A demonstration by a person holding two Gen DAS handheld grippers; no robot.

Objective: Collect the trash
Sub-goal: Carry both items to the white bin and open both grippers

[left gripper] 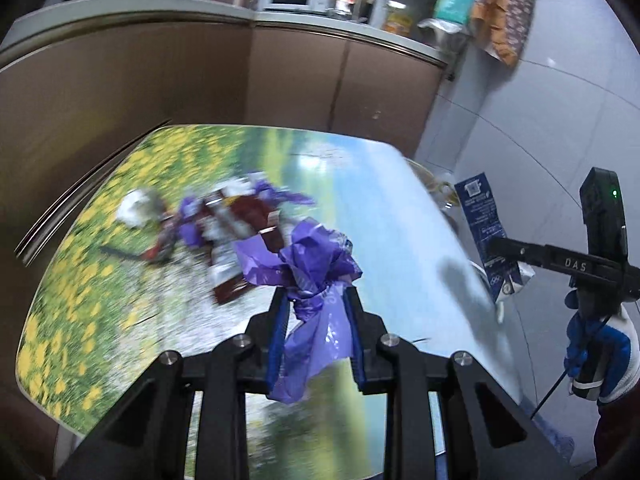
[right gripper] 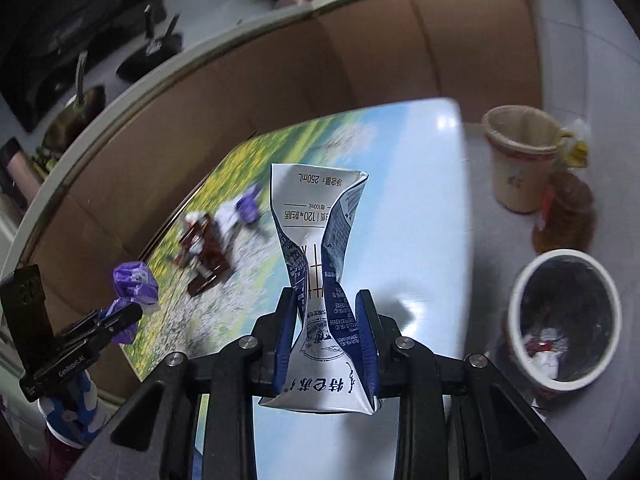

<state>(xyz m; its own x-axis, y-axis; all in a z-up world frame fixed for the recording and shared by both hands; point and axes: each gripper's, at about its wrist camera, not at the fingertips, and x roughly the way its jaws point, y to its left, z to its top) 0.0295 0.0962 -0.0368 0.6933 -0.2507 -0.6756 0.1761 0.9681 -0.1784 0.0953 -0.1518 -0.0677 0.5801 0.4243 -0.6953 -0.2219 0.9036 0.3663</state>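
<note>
My left gripper [left gripper: 316, 294] is shut on a crumpled purple plastic wrapper [left gripper: 308, 264] and holds it above the table [left gripper: 400, 208] with a meadow print. My right gripper [right gripper: 326, 300] is shut on a squashed white and blue milk carton [right gripper: 320, 240], held above the table's right side. More trash lies on the table: brown and white wrappers [left gripper: 236, 216] and purple scraps [left gripper: 192, 216], blurred, also in the right wrist view [right gripper: 208, 248]. A white bin with a black liner [right gripper: 564, 316] stands on the floor to the right, with some trash inside.
A beige bucket [right gripper: 520, 152] and an amber bottle [right gripper: 568, 212] stand on the floor beyond the bin. Brown cabinets [left gripper: 280, 76] with a cluttered counter run behind the table. The right gripper with the carton shows in the left wrist view [left gripper: 500, 248].
</note>
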